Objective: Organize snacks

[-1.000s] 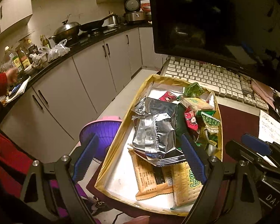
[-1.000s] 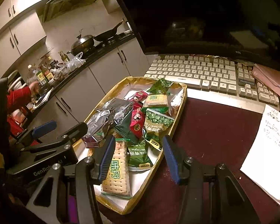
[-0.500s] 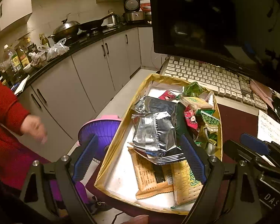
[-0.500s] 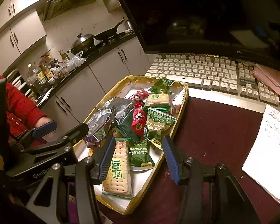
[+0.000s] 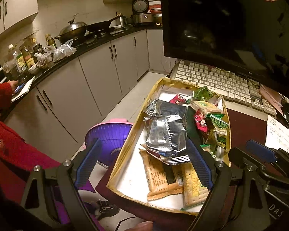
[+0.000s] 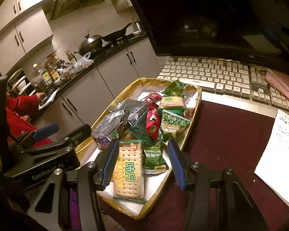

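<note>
A gold-rimmed white tray (image 5: 125, 157) (image 6: 186, 140) lies on the dark red table and holds many snack packets. Silver foil bags (image 5: 165, 136) (image 6: 113, 121) sit on the left side, cracker packs (image 5: 192, 188) (image 6: 130, 175) at the near end, green pea packets (image 6: 173, 121) and red packets (image 6: 153, 123) in the middle. My left gripper (image 5: 142, 161) is open and empty, above the tray's near left part. My right gripper (image 6: 142, 159) is open and empty, over the near cracker pack. Each gripper shows in the other's view.
A white keyboard (image 6: 221, 75) and a dark monitor (image 6: 221, 19) stand behind the tray. A handwritten paper (image 6: 279, 154) lies at the right. A purple fan (image 5: 109, 134) stands off the table's left edge. A person in red (image 5: 3, 134) is at the kitchen counter (image 5: 77, 52).
Both grippers have stayed almost still and open. The person in red at the left moved an arm down and then back to the counter.
</note>
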`<state>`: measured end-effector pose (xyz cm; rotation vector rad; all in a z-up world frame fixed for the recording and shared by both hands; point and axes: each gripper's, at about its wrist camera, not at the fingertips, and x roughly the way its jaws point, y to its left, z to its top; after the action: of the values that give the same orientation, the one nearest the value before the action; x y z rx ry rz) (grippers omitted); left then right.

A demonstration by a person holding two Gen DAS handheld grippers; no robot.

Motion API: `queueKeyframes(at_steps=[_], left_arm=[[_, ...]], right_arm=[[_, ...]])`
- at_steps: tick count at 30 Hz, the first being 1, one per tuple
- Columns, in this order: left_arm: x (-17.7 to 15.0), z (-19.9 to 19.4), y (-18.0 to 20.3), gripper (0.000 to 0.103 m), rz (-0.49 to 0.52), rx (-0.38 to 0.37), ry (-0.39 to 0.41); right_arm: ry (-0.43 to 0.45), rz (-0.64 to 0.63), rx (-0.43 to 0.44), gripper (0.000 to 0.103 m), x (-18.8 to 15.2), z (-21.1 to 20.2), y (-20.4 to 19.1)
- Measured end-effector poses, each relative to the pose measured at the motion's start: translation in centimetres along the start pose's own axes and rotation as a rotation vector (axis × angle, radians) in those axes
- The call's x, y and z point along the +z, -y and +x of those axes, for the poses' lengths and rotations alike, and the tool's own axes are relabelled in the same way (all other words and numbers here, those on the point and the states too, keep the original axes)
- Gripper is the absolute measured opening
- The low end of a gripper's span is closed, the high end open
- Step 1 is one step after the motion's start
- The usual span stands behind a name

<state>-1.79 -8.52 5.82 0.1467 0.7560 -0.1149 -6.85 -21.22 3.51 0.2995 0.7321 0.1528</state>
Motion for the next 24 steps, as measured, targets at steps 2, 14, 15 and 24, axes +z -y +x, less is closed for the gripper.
queueKeyframes(at_steps=[2, 14, 15, 24], left_arm=[[-0.1, -0.1, 0.2, 0.089, 0.002, 0.001, 0.001], [-0.1, 0.9, 1.1, 0.089, 0.018, 0.003, -0.023], [-0.1, 1.0, 1.1, 0.089, 0.016, 0.004, -0.025], [-0.1, 1.2, 0.9, 0.089, 0.014, 0.003, -0.032]], right_arm=[[0.003, 0.005, 0.001, 0.053, -0.1, -0.2, 0.1], [0.005, 0.069, 0.004, 0.061, 0.0, 0.0, 1.8], [0.002, 0.067, 0.005, 0.061, 0.0, 0.0, 1.8], [-0.01, 0.044, 0.002, 0.061, -0.2, 0.4, 1.2]])
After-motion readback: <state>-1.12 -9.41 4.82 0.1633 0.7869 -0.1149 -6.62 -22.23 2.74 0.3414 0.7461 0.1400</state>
